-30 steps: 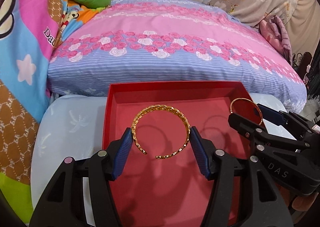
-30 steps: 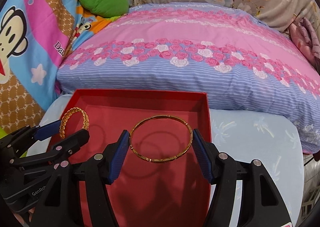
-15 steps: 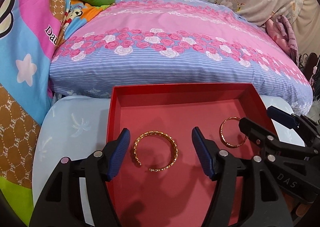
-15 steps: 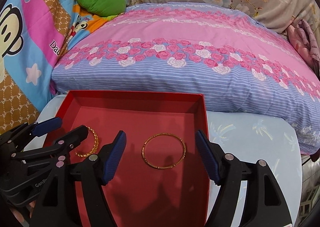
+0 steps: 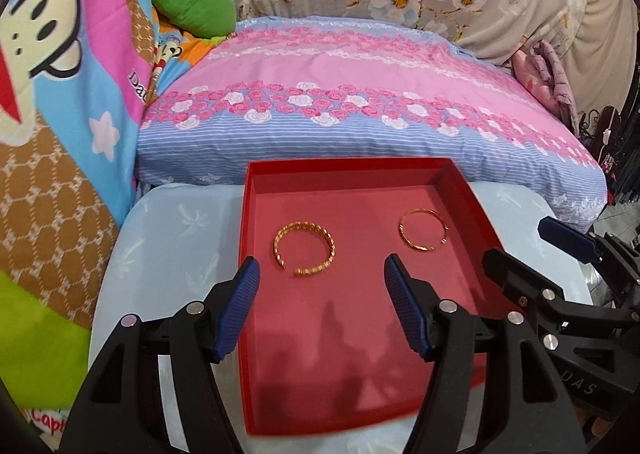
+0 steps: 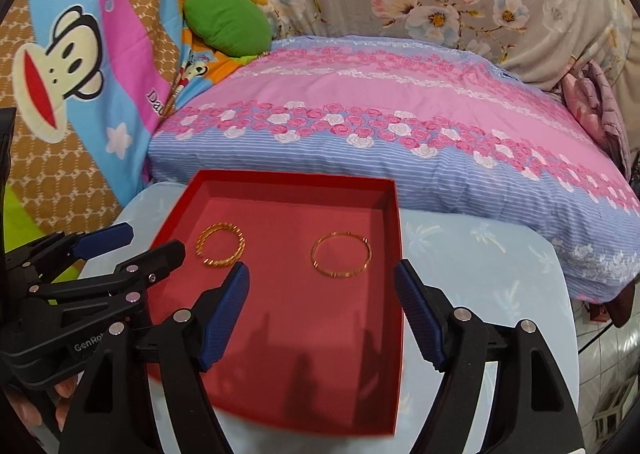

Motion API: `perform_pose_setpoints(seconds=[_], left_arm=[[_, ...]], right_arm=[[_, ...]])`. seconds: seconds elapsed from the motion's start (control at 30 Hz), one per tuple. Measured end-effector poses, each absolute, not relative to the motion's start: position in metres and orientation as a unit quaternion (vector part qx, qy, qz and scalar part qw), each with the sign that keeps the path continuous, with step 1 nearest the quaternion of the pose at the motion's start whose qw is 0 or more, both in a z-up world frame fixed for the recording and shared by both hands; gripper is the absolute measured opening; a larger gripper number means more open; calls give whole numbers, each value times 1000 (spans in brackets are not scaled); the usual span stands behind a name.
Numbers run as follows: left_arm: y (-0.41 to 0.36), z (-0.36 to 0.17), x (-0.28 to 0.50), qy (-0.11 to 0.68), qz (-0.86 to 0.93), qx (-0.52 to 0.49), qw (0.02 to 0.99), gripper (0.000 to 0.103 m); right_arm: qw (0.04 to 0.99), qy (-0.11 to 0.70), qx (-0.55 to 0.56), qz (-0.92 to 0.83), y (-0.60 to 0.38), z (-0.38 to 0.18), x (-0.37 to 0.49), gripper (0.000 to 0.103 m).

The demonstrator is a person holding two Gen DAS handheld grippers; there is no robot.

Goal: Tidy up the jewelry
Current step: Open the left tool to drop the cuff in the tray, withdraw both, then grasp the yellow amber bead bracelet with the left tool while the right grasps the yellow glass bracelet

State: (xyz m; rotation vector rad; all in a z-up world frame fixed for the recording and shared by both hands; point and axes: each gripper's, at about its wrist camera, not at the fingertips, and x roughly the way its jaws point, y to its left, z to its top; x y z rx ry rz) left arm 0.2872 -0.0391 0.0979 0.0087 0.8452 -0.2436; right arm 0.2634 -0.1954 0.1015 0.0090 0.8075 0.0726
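A red tray sits on a light blue table. An open gold cuff bracelet lies flat in its left half. A thin round gold bangle lies flat in its right half. My left gripper is open and empty, held above the tray just short of the cuff. My right gripper is open and empty, held above the tray just short of the bangle.
A pink and blue floral pillow lies right behind the tray. A cartoon monkey blanket rises on the left, with a green cushion behind. The light blue table extends to the right of the tray.
Both grippers opened and let the cuff and the bangle down onto the tray floor. Both grippers then drew back and up, away from the bracelets.
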Motion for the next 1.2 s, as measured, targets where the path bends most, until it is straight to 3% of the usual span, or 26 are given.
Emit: perform_pose_setpoints(seconds=[0.3,0.6,1.2], left_arm=[[-17,108,200,397,-111,1,911,62],[2,73,129,416,-81,6,906,62],[23,13,71,452,-40,-1,891,62]], right_arm=[[922,386,10,33,-198,109,166,73],[914,405,11,7,-203,79,95,73],[893,447,36,-39,-234,24,41,73]])
